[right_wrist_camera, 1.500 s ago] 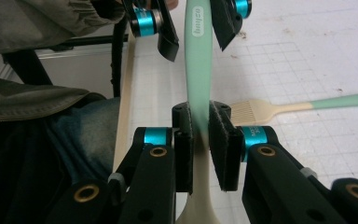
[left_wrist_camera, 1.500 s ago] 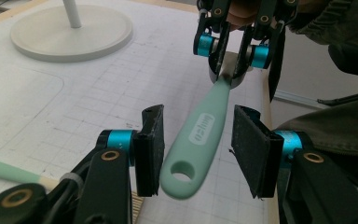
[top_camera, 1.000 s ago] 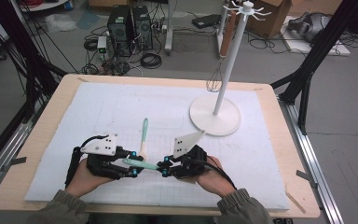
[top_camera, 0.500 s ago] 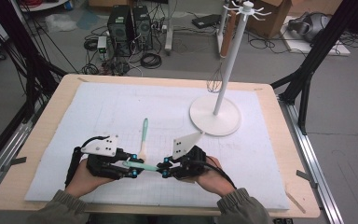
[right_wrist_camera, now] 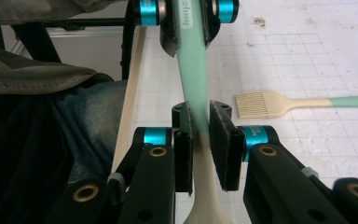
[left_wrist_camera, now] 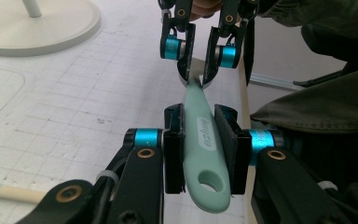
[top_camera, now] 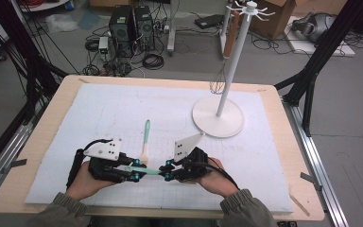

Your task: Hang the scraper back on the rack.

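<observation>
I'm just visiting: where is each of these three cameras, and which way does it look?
High view: above the person's side, looking forward and down at the table; forearms and both hands show.
Left gripper view: on the left gripper, looking along its fingers at the right gripper.
Right gripper view: on the right gripper, looking back at the left gripper.
Shared: the mint utensil both grippers hold.

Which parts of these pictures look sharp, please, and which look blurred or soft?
High view: evenly lit, slightly soft overall. Left gripper view: the mint-green plastic utensil handle is sharp; the round white stand base behind is softer. Right gripper view: the cream silicone brush head is crisp, while the handle blurs near the lens.
</observation>
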Available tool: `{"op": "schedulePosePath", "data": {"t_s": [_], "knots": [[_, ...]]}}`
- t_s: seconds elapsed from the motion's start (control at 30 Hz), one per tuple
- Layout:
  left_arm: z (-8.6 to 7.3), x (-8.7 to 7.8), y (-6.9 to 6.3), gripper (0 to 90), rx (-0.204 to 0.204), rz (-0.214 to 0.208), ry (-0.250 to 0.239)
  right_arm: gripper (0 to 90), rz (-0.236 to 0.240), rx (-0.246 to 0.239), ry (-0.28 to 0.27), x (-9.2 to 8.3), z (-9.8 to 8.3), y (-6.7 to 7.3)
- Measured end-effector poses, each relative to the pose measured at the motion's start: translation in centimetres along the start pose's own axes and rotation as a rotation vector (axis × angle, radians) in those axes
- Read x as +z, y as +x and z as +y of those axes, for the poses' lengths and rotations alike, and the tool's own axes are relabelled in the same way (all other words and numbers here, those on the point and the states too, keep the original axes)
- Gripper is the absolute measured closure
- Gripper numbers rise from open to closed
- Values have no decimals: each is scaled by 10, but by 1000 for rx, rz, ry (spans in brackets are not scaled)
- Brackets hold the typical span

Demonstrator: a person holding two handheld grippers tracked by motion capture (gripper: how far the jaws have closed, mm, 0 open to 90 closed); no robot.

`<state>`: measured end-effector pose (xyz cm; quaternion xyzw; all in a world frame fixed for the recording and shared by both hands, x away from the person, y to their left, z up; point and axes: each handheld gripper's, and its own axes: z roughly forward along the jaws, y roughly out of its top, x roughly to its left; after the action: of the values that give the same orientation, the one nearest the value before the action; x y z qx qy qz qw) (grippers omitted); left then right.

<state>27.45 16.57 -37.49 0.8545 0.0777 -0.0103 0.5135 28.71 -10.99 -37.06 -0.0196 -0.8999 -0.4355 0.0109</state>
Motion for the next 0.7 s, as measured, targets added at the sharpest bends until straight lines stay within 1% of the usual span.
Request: {"op": "schedulePosePath", "data": {"t_s": [0.07,0.13,0.2,0.23,0.3,0.37,0.4,0.43,0.47,0.5,0.53,0.57,0.6,0.63,0.67,0.7], "knots": [[0,0,0,743,-8,6,-4,795,-3,2,0,1,0,-1],[0,1,-1,743,-5,14,7,784,3,10,3,2,-1,-2],[0,2,-1,744,-6,22,8,733,14,36,12,4,-2,-6],[-1,2,-1,744,-5,24,7,726,13,44,13,5,-3,-8],[-1,1,0,745,2,23,9,711,26,43,14,8,-3,-10],[0,1,-1,745,-2,26,4,702,33,44,18,11,-2,-10],[0,1,-1,745,2,24,4,692,37,46,15,12,-1,-11],[0,1,-2,745,5,24,3,686,50,59,17,13,-1,-11],[1,1,-1,745,10,24,5,684,56,59,25,15,0,-12],[1,1,-2,745,7,20,5,697,58,55,29,16,1,-11],[1,1,-2,745,8,22,8,737,64,53,26,18,2,-11],[1,1,-2,744,7,23,11,758,75,44,27,18,3,-11],[1,1,-2,744,6,22,13,762,68,34,32,19,3,-10],[0,0,-1,744,-6,18,5,769,61,24,31,19,4,-10],[-1,0,-1,742,-13,18,-2,774,65,21,31,18,4,-9],[-1,0,0,739,-21,23,-6,778,55,8,28,17,4,-8]]}}
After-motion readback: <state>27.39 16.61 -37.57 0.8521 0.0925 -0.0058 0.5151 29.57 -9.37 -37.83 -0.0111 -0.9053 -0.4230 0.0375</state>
